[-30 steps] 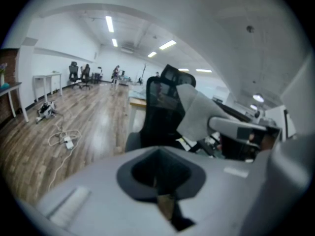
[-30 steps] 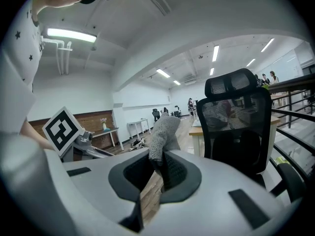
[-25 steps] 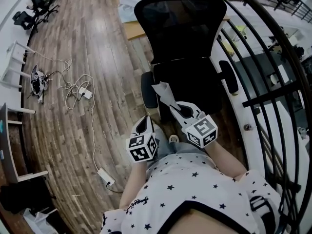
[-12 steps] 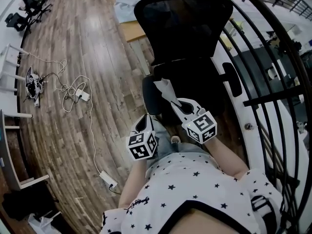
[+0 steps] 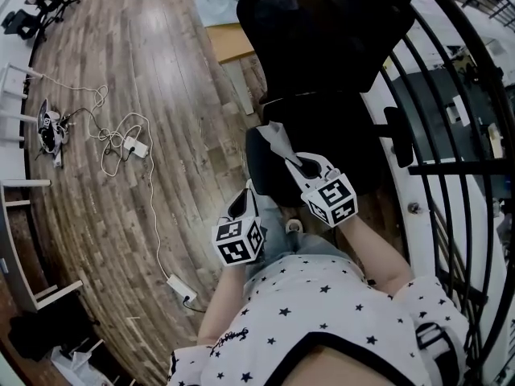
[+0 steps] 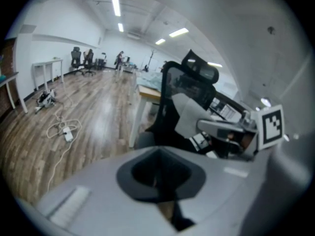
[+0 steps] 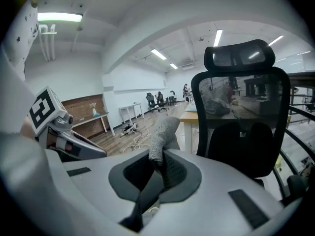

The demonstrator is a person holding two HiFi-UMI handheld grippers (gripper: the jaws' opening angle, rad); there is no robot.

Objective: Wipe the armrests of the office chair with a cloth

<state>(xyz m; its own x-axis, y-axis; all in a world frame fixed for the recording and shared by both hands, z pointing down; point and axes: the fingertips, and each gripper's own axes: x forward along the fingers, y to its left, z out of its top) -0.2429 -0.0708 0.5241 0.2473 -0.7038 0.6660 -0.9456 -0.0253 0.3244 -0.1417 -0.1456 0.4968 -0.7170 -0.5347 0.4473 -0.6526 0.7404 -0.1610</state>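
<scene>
Cloth (image 7: 162,132) pinched in right hand-held gripper (image 7: 156,165), chair (image 7: 241,132) ahead

wood-plank floor (image 5: 161,71), tangled white cable (image 5: 113,147) and power strip (image 5: 183,288) lying on it, white walls (image 6: 59,38), ceiling strip lights (image 6: 116,6) on, white table (image 6: 47,65) by wall, office chairs (image 6: 81,60) at far end, light wood desk (image 5: 233,43), black metal railing (image 5: 475,135) on right

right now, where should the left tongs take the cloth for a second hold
Pinch the free tip of the cloth, which sticks out beyond the right tongs, coming in from the left tongs' own side. That tip is loose and clear; the root is clamped.
</scene>
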